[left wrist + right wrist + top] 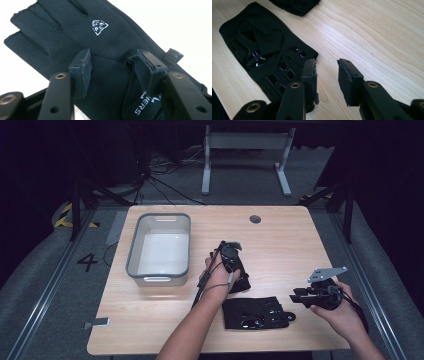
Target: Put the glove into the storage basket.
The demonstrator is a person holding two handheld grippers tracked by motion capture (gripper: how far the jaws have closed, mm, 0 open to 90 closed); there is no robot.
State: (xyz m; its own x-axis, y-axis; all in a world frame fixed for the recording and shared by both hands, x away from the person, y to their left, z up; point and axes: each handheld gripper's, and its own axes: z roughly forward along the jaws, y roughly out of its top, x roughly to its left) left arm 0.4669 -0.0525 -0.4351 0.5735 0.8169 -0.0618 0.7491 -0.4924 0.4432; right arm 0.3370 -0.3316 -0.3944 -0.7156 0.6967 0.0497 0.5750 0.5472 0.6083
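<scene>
Two black gloves lie on the wooden table. One glove, back up with a small white logo, lies under my left gripper. Its jaws stand open just over the glove's cuff end, and the right-hand one touches a fold by the cuff. The other glove, with shiny cut-out patches, lies flat near the front edge. My right gripper hangs open low over the bare wood at that glove's right edge, one jaw over its hem, holding nothing.
A grey-rimmed white bin stands on the table's left part. A round cable hole sits near the far edge. A small metal piece lies at the front left corner. Beyond the table stand desk legs and floor cables.
</scene>
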